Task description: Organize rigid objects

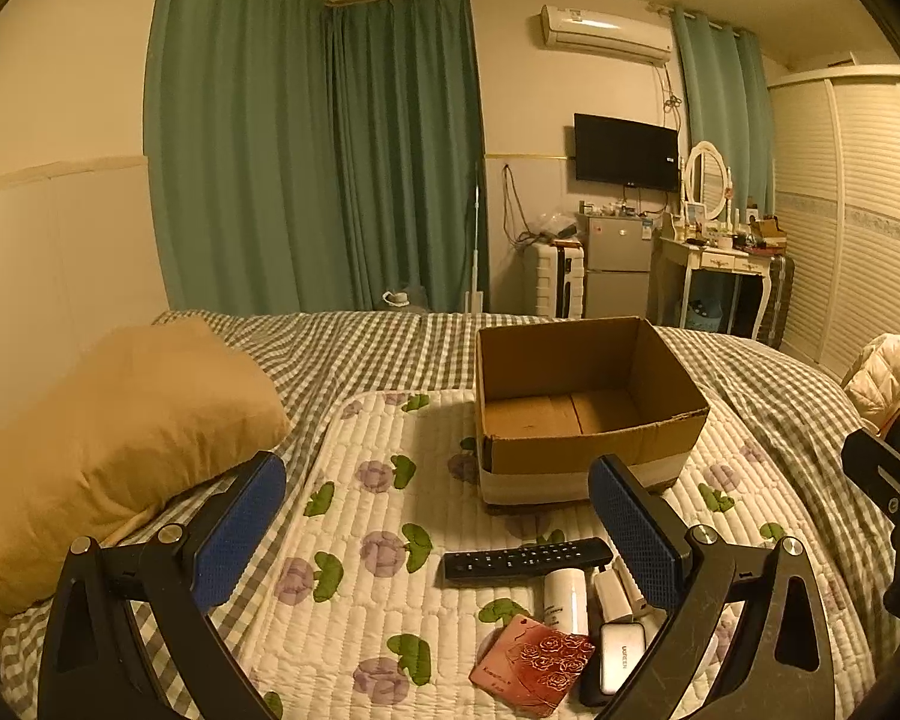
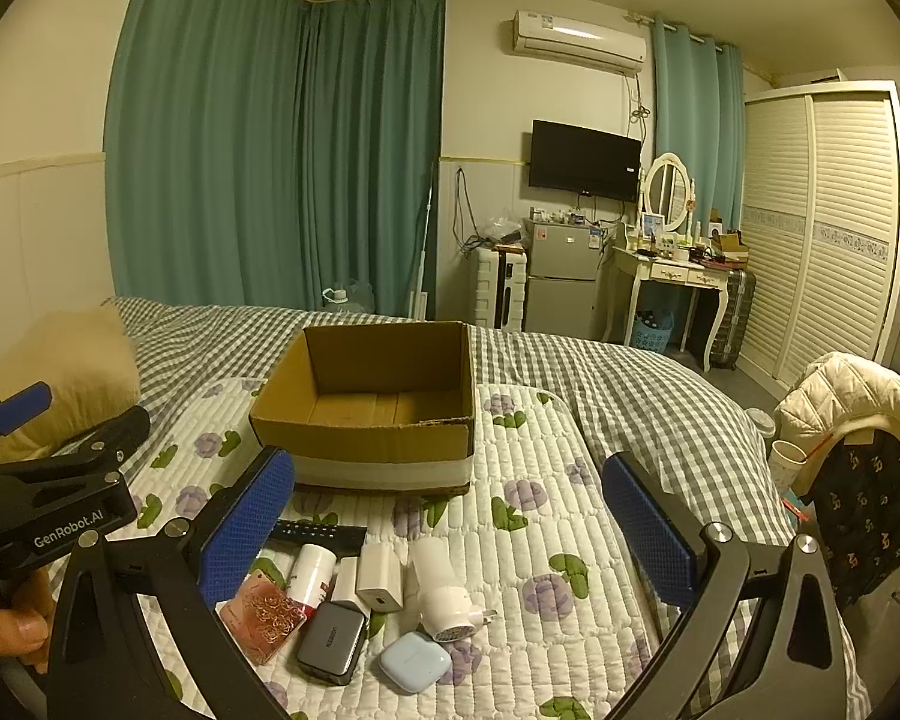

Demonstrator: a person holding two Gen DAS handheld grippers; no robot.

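Note:
An empty cardboard box (image 1: 576,396) (image 2: 372,402) stands open on the flowered quilt (image 1: 360,540) (image 2: 528,540). In front of it lie a black remote (image 1: 525,558) (image 2: 318,533), a white bottle (image 1: 565,597) (image 2: 313,576), a pink rose-patterned box (image 1: 531,663) (image 2: 264,615), a grey charger (image 1: 618,657) (image 2: 333,642), a white charger (image 2: 379,579), a white plug device (image 2: 444,591) and a pale blue case (image 2: 414,660). My left gripper (image 1: 438,531) hovers open above the quilt, left of the pile. My right gripper (image 2: 450,534) hangs open over the pile.
A tan pillow (image 1: 102,450) (image 2: 72,372) lies at the left on the checked bedspread (image 1: 342,348) (image 2: 630,396). A chair with a white jacket (image 2: 858,402) stands by the bed's right side. Curtains, a fridge and a dressing table line the far wall.

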